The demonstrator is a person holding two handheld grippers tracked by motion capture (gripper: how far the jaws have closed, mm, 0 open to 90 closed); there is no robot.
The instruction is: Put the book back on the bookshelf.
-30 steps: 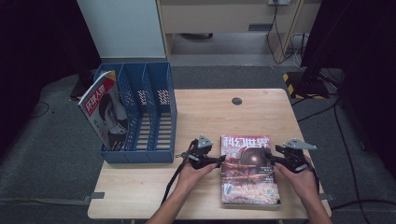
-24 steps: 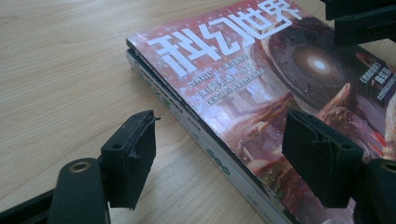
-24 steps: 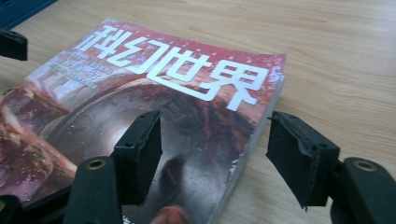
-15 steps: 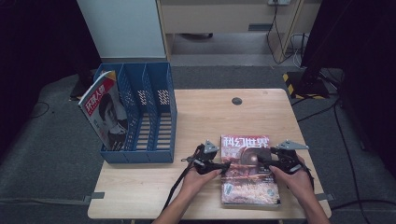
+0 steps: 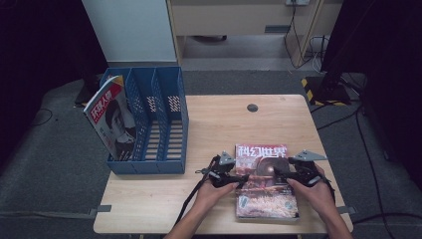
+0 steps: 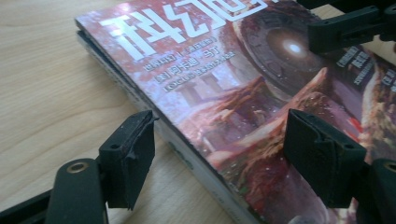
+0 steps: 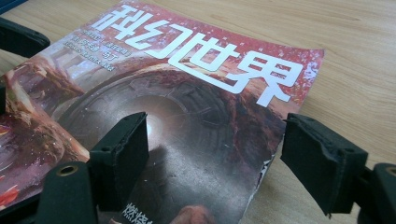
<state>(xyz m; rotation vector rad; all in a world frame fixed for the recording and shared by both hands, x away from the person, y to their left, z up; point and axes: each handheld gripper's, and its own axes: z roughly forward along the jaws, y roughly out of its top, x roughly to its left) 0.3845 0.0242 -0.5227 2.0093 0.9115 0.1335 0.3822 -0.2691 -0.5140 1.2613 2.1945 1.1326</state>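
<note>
A pale wooden table (image 5: pixel 164 199) carries a blue file rack (image 5: pixel 152 122) well off to the left gripper's far side. The magazine (image 5: pixel 266 186) lies flat between both tools. The left gripper (image 6: pixel 219 156) stands wide over its spine edge, holding nothing. The right gripper (image 7: pixel 212 154), jaws just opened wider, straddles the opposite edge, pads clear. Closing now might pinch only the top cover, so the pages could sag, bend or tear.

Two magazines (image 5: pixel 266 181) (image 5: pixel 110 117), one file rack (image 5: pixel 154 119)
</note>
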